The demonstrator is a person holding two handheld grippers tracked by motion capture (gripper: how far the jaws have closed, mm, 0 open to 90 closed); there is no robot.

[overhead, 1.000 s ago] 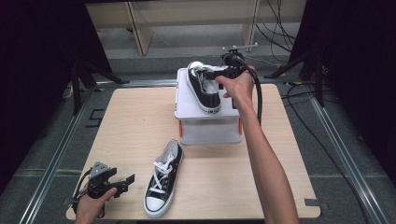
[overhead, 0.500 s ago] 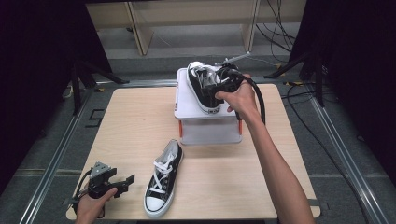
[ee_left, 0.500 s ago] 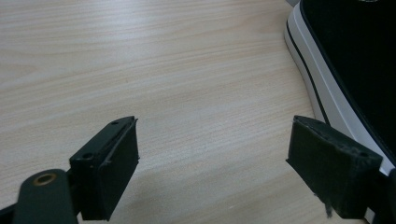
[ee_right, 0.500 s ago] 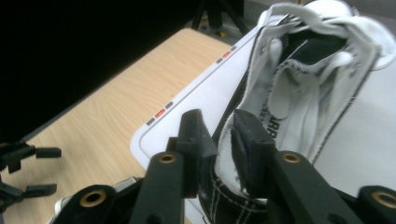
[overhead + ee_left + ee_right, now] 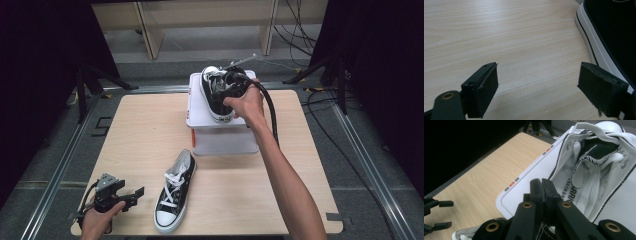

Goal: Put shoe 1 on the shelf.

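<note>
Sneakers, a black canvas pair with white soles and white laces, are what my two grippers are working near. Nearest to me, at the front left corner of the light wooden table [image 5: 145, 135], my left hand holds the left gripper [image 5: 131, 196] low over the wood. Its two black pads are spread wide apart with bare tabletop between them, pinching nothing. In the left gripper view, the white rubber edge of the first sneaker [image 5: 599, 47] runs just beside one pad; I cannot tell whether they touch.

That first sneaker [image 5: 175, 192] lies flat on the table just to the right of the left gripper, its white toe cap pointing toward me and its laces tied on top.

Farther back, in the middle of the table toward its far edge, stands a white box [image 5: 225, 137] with a flat lid. The second sneaker [image 5: 216, 95] rests on that lid, toe toward me, heel toward the far edge.

My right arm stretches forward across the table, and my right hand holds the right gripper [image 5: 226, 89] over the open collar of this second sneaker, its black cable looping back along my forearm. In the right gripper view, its jaws have just been closing and the pads [image 5: 536, 191] now stand pressed together, right against the sneaker's white inner lining [image 5: 584, 185]. Whether any fabric is caught between them I cannot tell.
</note>
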